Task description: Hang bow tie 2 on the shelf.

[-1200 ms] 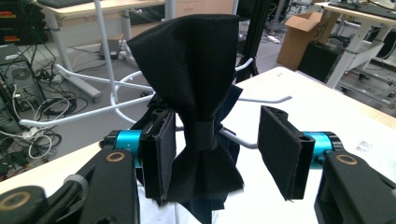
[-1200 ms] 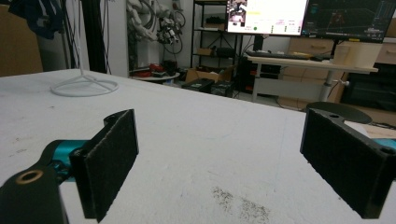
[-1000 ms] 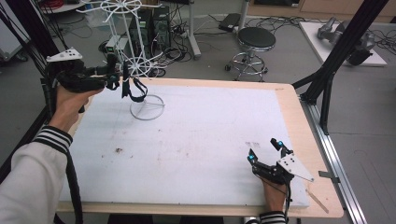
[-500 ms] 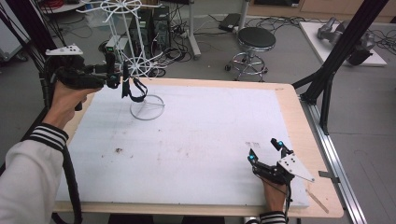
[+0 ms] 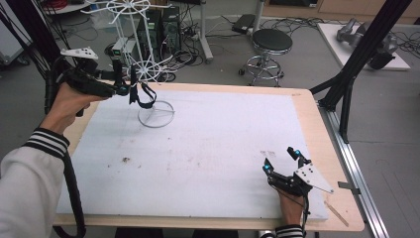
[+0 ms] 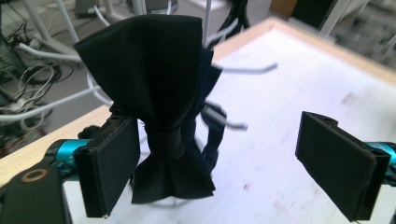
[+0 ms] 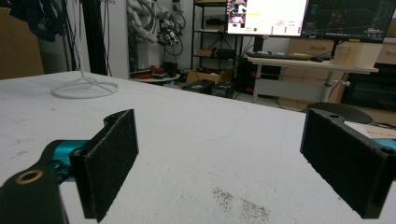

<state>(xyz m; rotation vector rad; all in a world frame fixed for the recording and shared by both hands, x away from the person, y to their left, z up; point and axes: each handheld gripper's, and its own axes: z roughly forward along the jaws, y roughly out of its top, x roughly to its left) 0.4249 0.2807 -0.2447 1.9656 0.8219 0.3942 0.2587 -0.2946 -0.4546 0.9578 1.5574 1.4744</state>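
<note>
Left gripper view has the black bow tie (image 6: 161, 107) hanging upright on a prong of the white wire rack (image 6: 243, 70), just inside the left-hand finger (image 6: 109, 165) and touching or nearly touching its pad, while the other finger (image 6: 338, 165) stands well apart from it. The left gripper (image 6: 224, 168) is spread wide and grips nothing. My reading is that the step in hand is either the reach to take the bow tie from the rack or the let-go just after hanging it; these pictures alone cannot settle which. If it is a pick, the next move calls for centring the knot between the fingers, closing on it, then lifting it clear along the prong. If it is a release, the fingers need only back straight away without dragging the strap.

From the high view, the left gripper (image 5: 124, 84) is raised beside the rack (image 5: 143, 64) over the far left corner of the tabletop (image 5: 218, 139), with the bow tie (image 5: 141, 94) at its tips. The right gripper (image 5: 282, 161) rests low near the front right, fingers spread and empty, well apart from the bow tie.
</note>
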